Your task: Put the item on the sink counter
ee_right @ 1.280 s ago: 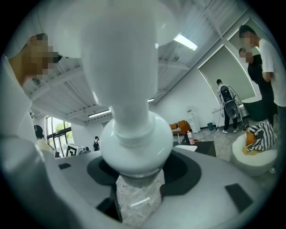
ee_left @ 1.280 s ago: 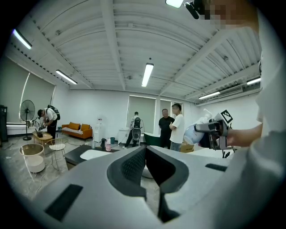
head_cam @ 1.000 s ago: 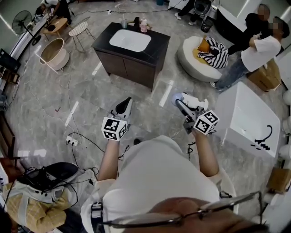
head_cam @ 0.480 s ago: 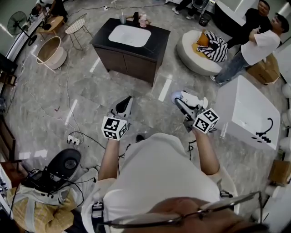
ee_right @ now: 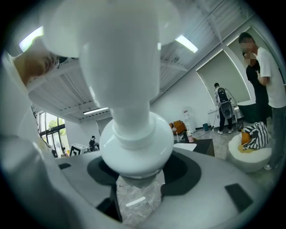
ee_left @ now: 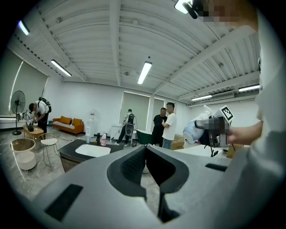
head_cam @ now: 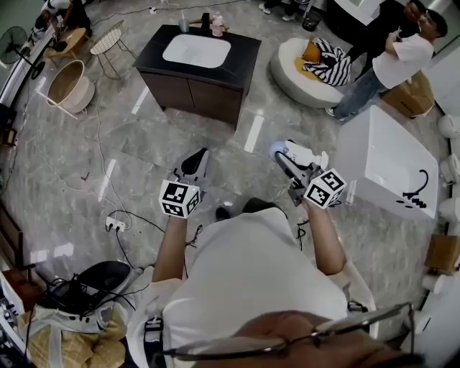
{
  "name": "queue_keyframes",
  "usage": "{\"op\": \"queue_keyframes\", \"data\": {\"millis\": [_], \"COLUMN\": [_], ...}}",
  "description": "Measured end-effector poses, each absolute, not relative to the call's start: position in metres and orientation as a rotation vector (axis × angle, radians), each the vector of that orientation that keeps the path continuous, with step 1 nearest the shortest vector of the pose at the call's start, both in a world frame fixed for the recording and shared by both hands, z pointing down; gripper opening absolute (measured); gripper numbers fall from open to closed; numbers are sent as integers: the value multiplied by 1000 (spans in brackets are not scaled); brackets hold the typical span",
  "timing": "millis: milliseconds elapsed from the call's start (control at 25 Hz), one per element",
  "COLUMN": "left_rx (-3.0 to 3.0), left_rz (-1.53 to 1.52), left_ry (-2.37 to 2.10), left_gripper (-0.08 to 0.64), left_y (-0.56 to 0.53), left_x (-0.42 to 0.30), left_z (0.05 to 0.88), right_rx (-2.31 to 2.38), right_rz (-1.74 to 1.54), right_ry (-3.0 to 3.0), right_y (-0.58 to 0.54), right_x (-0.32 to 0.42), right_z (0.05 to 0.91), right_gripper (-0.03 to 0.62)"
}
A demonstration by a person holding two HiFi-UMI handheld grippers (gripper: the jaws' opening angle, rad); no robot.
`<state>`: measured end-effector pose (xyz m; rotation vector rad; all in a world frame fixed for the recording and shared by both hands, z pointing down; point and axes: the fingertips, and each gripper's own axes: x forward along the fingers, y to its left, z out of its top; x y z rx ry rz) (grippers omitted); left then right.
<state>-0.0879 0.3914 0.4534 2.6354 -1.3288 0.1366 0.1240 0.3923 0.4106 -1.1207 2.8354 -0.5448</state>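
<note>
The sink counter (head_cam: 243, 57) is a dark vanity with a white basin, far ahead across the marble floor. It also shows small in the left gripper view (ee_left: 67, 151). My right gripper (head_cam: 286, 162) is shut on a white pump bottle (head_cam: 296, 153), held at chest height. In the right gripper view the bottle (ee_right: 134, 134) fills the space between the pads, pump neck upward, with my right gripper (ee_right: 138, 176) clamped on its round body. My left gripper (head_cam: 195, 164) is shut and empty, its pads (ee_left: 134, 163) touching.
Small bottles and a cup (head_cam: 208, 20) stand at the counter's back edge. A white bathtub (head_cam: 392, 162) is at my right. Ahead right are a round pouf with striped cloth (head_cam: 309, 68) and two standing people (head_cam: 392, 57). At left are a tub-shaped basket (head_cam: 68, 86), floor cables and a power strip (head_cam: 115, 224).
The whole head view has shifted: the counter sits slightly higher and further left in the picture. Both grippers keep the same pose, the right still holding the bottle.
</note>
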Motion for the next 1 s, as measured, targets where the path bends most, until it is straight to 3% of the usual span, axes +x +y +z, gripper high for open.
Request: {"op": "queue_keyframes", "data": {"millis": [400,1000], "left_rx": [2616,2564], "left_rz": [138,156], "left_ry": [-1316,-1390], "left_gripper": [5,5], "left_y": [378,270], "left_x": [-88,-95], "left_z": [471,472], "right_rx": [-1164,-1068], "right_rz": [-591,-617], "right_ry": [2815,2843], "right_y": [376,252], "right_x": [130,119], "right_z": [433,438], "right_gripper": [256,256]}}
